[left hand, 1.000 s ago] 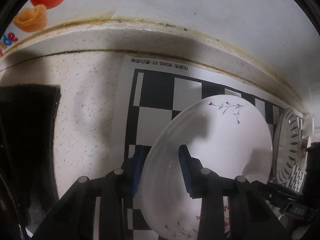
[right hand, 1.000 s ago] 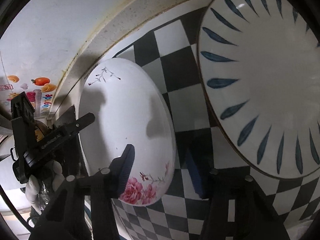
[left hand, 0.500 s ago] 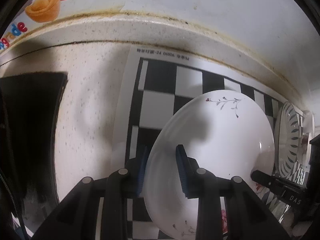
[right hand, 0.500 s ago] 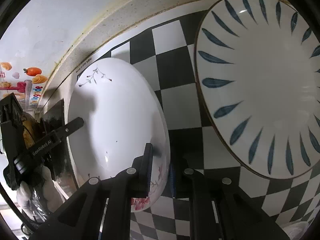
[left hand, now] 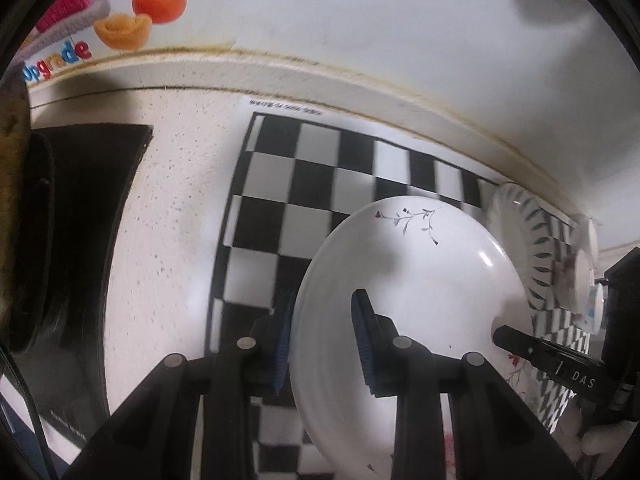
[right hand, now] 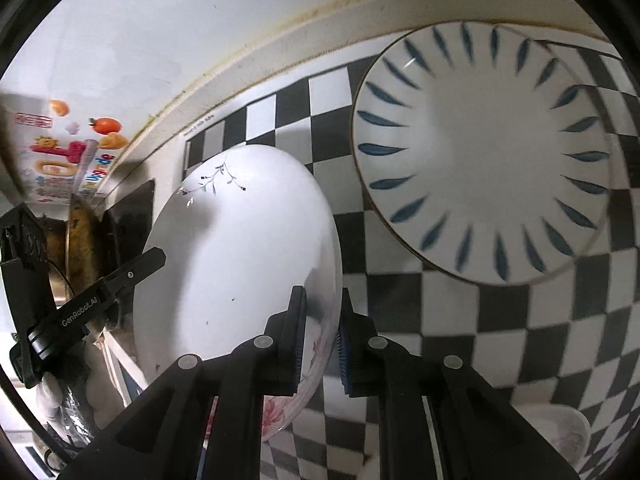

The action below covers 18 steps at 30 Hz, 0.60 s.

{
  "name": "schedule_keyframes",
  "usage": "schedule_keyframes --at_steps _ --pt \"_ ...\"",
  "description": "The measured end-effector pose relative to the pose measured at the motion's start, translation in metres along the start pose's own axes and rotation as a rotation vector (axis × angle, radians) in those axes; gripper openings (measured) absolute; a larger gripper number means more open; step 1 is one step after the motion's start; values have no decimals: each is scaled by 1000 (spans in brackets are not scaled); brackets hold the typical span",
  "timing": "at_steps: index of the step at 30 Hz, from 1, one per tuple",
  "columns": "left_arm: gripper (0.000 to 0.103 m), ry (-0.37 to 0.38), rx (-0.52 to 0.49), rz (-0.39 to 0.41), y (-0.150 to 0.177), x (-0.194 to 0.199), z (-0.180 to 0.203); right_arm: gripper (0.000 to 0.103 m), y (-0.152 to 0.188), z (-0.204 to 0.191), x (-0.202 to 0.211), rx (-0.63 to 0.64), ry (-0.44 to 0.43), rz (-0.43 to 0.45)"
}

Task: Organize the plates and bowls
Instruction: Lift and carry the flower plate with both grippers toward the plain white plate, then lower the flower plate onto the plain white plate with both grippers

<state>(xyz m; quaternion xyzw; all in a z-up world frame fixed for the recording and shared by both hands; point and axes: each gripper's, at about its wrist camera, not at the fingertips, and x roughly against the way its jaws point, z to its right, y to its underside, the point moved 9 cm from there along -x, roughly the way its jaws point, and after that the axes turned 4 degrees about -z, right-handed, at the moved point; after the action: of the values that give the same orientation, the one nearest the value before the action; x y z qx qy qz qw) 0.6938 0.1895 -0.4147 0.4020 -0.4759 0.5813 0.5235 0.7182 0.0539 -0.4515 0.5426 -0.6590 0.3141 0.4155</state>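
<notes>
Both tongs are clenched on the rim of the same flowered plate [left hand: 420, 280]: the left tongs [left hand: 322, 340] pinch its edge at about 9 o'clock of the plate, the right tongs [right hand: 320, 336] at about 3 o'clock. The plate hangs tilted above the checkered mat [right hand: 520, 340] on the desk [left hand: 180, 200], with the blue-leaf bowl [right hand: 480, 152] near, toward 1 o'clock in the right view. The glazed rim looks slick, so uneven pull between the two hands could twist it free. A careless swing could knock it against the bowl. How deep the pads bite is hard to tell.
</notes>
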Motion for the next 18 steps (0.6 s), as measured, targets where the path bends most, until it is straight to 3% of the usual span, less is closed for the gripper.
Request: schedule_keyframes --at_steps 9,18 --pt "26 12 -70 69 33 47 70 15 40 20 84 40 -23 89" --pt "26 41 -157 81 78 61 137 15 88 79 152 21 -30 153"
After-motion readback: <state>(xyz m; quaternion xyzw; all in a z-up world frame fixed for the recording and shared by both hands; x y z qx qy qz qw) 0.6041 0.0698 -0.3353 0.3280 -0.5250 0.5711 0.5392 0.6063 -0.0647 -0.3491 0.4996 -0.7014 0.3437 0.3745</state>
